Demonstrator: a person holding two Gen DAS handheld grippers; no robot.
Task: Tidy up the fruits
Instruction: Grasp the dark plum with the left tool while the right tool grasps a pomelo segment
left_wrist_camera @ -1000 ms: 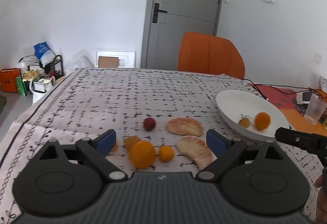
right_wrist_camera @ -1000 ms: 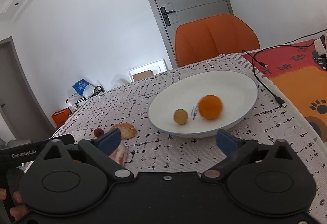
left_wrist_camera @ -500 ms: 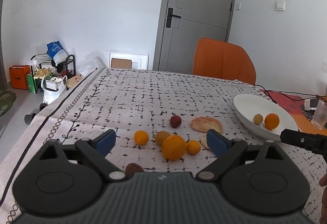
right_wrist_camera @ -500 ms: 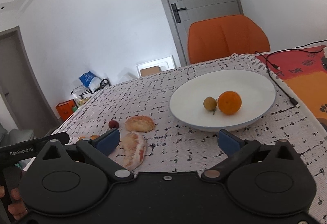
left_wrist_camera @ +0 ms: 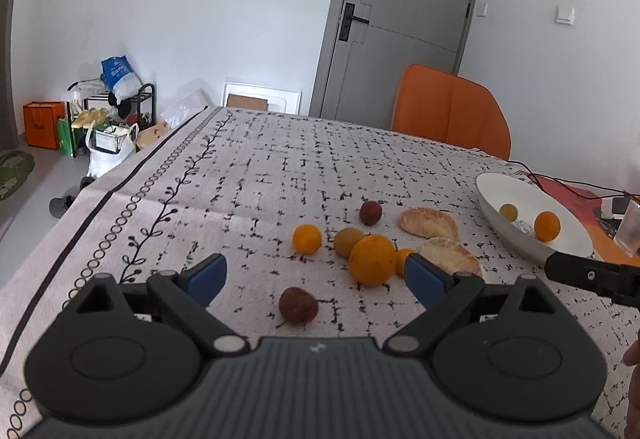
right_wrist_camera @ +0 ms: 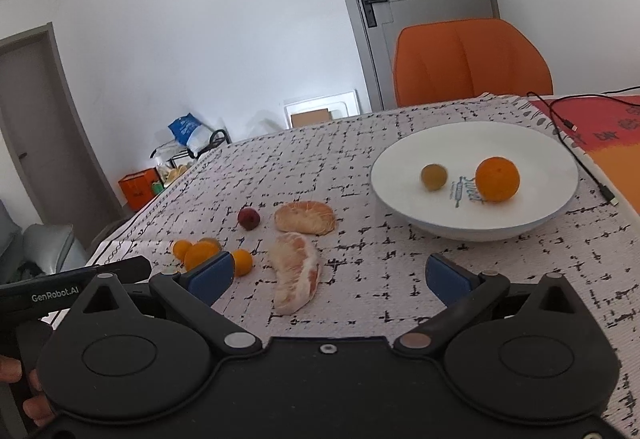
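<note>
Both claws are being held with fingers spread wide and nothing between them: the left claw (left_wrist_camera: 316, 273) above a dark lychee (left_wrist_camera: 298, 305) on the table (left_wrist_camera: 256, 175), the right claw (right_wrist_camera: 328, 275) over a peeled pomelo segment (right_wrist_camera: 296, 273). Left of the white bowl (right_wrist_camera: 472, 225), a second segment (right_wrist_camera: 305, 217), a red lychee (right_wrist_camera: 248, 218) and several small oranges (left_wrist_camera: 372, 259) are lying loose. An orange (right_wrist_camera: 497, 179) and a longan (right_wrist_camera: 433, 177) are being held in the bowl.

— Any writing you can read?
— "GenRobot.AI", white letters on the black body of the left gripper (right_wrist_camera: 316, 275), seen from the right wrist.
— And the white bowl (right_wrist_camera: 404, 175)?
— Blue print inside, too blurred to read.
</note>
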